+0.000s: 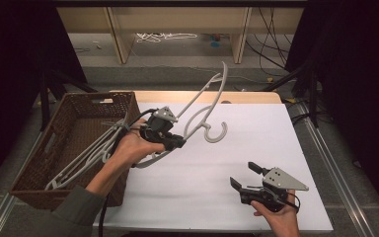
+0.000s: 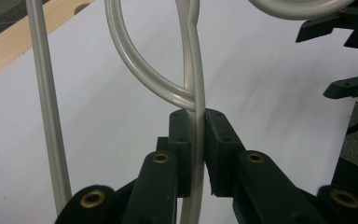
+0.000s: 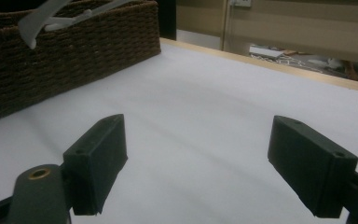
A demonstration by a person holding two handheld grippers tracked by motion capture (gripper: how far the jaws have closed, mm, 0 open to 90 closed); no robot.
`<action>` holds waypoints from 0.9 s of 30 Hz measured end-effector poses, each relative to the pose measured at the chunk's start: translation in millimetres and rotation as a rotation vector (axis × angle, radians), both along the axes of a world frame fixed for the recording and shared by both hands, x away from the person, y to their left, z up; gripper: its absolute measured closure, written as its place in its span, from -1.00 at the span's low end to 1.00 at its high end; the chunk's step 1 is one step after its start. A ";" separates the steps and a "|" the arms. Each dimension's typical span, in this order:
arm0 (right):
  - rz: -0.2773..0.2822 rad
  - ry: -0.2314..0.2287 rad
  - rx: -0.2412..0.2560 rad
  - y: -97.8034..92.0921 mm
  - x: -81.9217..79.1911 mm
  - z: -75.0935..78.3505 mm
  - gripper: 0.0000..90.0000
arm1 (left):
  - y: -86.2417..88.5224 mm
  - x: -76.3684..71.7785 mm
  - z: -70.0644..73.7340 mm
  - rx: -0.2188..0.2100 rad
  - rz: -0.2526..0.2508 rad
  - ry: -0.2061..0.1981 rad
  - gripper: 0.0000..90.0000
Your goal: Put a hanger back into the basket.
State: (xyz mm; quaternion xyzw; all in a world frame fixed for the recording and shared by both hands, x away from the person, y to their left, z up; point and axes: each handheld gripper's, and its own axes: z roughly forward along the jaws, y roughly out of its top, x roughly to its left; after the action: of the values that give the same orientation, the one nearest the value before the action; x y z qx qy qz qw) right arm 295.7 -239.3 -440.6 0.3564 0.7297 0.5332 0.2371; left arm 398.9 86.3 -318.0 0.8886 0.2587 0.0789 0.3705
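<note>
Your left gripper (image 1: 177, 140) is clamped on the thin bar of a grey plastic hanger (image 1: 208, 101), held in the air over the left part of the white table (image 1: 237, 163) just beside the wicker basket (image 1: 86, 118); your right gripper (image 1: 244, 177) waits near the front right corner, jaws wide apart and holding nothing. One hanger looks to be out of the basket but not yet laid down, and more hangers (image 1: 86, 158) remain there for later. Their number is unclear, as they overlap behind your left hand (image 1: 131, 148), and the raised hanger's shoulders run out of the left gripper view.
</note>
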 end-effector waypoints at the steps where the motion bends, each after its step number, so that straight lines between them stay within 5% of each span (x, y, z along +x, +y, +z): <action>1: 0.000 0.001 0.000 0.0 0.0 -0.3 -0.55 | 1.7 -1.4 3.3 0.012 -0.010 -0.008 0.82; 13: -0.009 -0.002 0.006 0.5 0.4 -1.0 -0.55 | 41.5 -15.8 43.5 0.048 0.046 -0.090 0.82; 27: 0.004 0.008 0.008 0.0 1.0 -1.5 -0.55 | 100.7 -20.8 48.9 0.081 0.141 -0.118 0.82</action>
State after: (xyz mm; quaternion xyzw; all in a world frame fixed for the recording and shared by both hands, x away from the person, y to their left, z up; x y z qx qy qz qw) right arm 296.7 -239.2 -442.1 0.3579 0.7291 0.5353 0.2317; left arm 378.1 187.0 -269.1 0.8761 0.2951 0.1676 0.3423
